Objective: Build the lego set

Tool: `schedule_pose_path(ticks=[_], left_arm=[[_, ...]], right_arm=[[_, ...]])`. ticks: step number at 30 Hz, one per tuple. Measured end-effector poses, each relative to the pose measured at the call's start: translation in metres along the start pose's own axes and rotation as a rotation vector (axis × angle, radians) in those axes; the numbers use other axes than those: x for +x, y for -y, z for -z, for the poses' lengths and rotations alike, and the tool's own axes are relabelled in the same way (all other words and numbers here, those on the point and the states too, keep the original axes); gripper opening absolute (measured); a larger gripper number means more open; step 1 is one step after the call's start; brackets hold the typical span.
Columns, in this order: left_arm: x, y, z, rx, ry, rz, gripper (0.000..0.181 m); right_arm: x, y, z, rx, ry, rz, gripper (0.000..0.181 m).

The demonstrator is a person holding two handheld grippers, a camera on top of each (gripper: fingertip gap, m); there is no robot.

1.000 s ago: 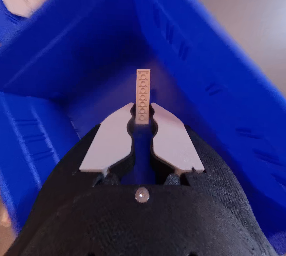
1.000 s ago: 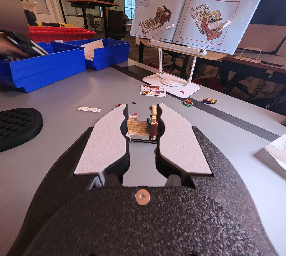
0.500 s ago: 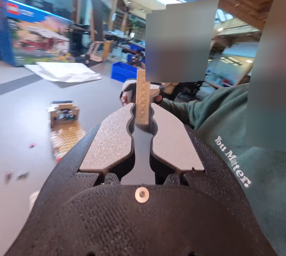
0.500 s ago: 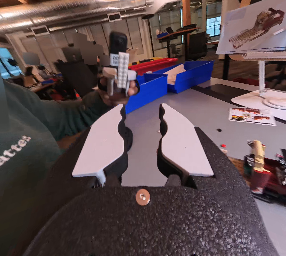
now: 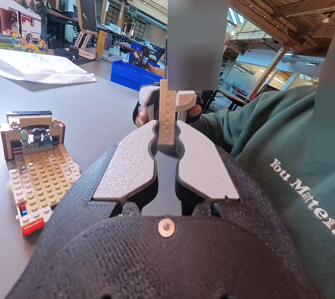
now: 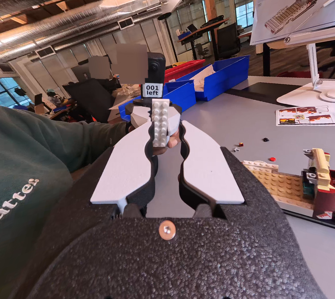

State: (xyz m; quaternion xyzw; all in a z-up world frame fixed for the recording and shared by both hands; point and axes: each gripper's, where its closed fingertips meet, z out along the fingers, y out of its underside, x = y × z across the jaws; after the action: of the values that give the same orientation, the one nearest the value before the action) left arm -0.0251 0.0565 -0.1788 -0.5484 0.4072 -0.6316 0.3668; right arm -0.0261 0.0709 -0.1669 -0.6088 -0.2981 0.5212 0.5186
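1. Left tool: pinching the long plate upright, frame centre.
2. Right tool: spread, its fingers flanking the plate's free end.
3. Model: on bench, lower left.
4. Advice: centre plate between fingers, grip squarely before left releases.

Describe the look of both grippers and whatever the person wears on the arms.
Each gripper, left and right, has a rough black printed body, one silver screw at the centre, and two pale grey fingers with wavy black-lined inner edges. A black camera bearing a white label tops the left one. The sleeves are dark green.
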Motion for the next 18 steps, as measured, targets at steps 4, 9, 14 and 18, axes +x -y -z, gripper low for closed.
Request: schedule_pose_path(ticks=[4, 9, 14, 18], left_arm=[[-0.006, -0.007, 0.004, -0.005, 0.011, 0.039, 0.016], [-0.004, -0.008, 0.003, -0.003, -0.002, 0.043, 0.016], [-0.004, -0.009, 0.002, -0.003, 0.009, 0.043, 0.016], [-0.02, -0.01, 0.01, -0.079, 0.103, -0.042, 0.038]], right_arm=[[-0.001, -0.007, -0.005, -0.032, 0.019, -0.004, 0.013], [-0.005, -0.01, -0.01, -0.054, 0.046, -0.018, 0.028], [-0.005, -0.012, -0.011, -0.078, 0.036, 0.004, 0.016], [0.008, -0.017, 0.001, -0.279, -0.023, 0.104, 0.016]])
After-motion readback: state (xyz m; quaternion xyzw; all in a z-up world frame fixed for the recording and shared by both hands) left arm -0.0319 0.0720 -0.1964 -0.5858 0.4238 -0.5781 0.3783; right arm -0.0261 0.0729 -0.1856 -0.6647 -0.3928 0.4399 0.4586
